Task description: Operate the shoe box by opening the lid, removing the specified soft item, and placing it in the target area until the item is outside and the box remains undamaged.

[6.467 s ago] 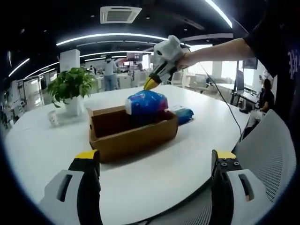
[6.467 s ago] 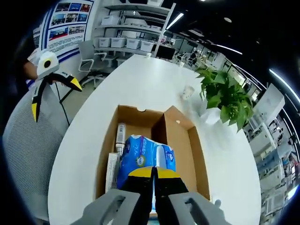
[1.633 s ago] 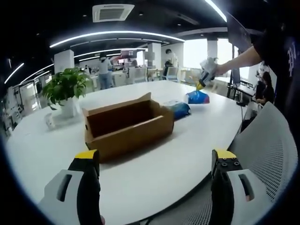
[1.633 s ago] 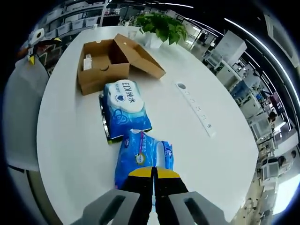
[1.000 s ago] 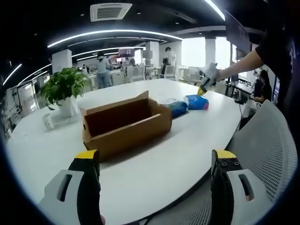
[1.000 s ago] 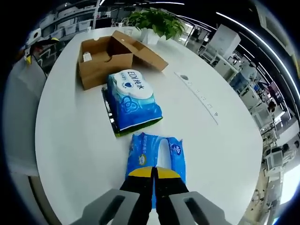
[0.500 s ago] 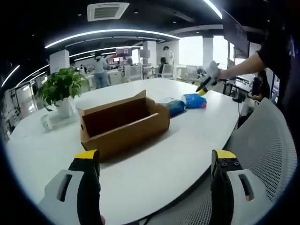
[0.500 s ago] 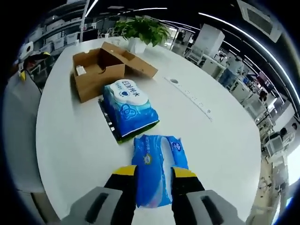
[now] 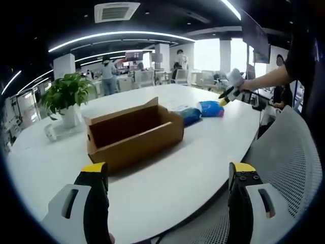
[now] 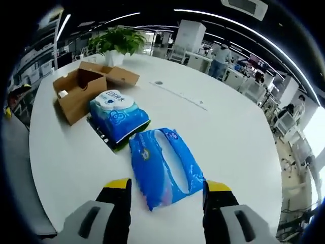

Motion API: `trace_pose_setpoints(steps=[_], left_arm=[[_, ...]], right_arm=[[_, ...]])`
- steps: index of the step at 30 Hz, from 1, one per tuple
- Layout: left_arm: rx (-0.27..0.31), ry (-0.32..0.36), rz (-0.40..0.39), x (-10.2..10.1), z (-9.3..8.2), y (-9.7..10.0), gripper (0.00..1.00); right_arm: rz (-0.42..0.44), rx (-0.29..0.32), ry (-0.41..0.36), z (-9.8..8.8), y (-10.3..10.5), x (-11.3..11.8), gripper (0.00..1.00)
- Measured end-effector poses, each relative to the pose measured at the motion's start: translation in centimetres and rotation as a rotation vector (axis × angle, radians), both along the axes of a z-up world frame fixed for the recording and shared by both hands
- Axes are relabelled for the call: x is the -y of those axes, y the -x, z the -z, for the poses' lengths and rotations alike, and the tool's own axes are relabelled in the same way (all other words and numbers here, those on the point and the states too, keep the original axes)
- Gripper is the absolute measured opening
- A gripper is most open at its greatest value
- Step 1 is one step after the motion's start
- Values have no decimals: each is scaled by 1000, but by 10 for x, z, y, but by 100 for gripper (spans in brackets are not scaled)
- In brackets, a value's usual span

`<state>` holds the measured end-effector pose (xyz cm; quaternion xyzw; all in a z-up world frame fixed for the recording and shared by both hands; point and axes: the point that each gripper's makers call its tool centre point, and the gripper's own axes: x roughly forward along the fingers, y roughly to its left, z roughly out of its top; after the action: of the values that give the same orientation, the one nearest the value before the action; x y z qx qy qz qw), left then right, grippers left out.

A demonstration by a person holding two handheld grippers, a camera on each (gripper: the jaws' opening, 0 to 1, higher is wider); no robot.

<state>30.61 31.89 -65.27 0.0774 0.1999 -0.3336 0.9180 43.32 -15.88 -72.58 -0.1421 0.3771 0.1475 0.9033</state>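
The brown shoe box [image 9: 134, 134] stands open on the white table [image 9: 167, 173], its lid flap raised behind it. My left gripper [image 9: 167, 175] hangs open near the table's front edge, well short of the box. Right of the box lie two blue soft packs [image 9: 190, 114] [image 9: 210, 108]. In the right gripper view the nearer blue pack [image 10: 165, 165] lies flat on the table, just ahead of my right gripper [image 10: 167, 190], whose jaws are spread wide and touch nothing. The second pack [image 10: 118, 118] lies between it and the box [image 10: 78, 91]. A hand holds the right gripper [image 9: 226, 96] past the packs.
A potted plant [image 9: 63, 96] and a small cup [image 9: 49, 133] stand behind the box on the left. A long strip [image 10: 177, 95] lies across the table beyond the packs. A mesh chair back [image 9: 289, 152] is close on the right. People stand far back in the office.
My right gripper has opened, let the blue pack down on the table beside the other pack, and drawn back from it. The left gripper has stayed put.
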Motion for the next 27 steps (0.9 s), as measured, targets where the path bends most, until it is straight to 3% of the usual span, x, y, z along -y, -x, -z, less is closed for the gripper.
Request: trace_pose_setpoints(steps=[8,16,19,27], left_arm=[[5,4,-13,-1,-1,-1,99],[-1,-4,-14,-2,1,-1,98],[-4,-6,-13,-2,2,-1,98],[-10,-8,-21,-3,2,-1,98]], right_arm=[[73,-32,-63,23,6,-1,58],[76,-59,-4,41,1,1,54],[72,-44,10,40,-2,5,50],[14,-68,41,46,-1,6,51]])
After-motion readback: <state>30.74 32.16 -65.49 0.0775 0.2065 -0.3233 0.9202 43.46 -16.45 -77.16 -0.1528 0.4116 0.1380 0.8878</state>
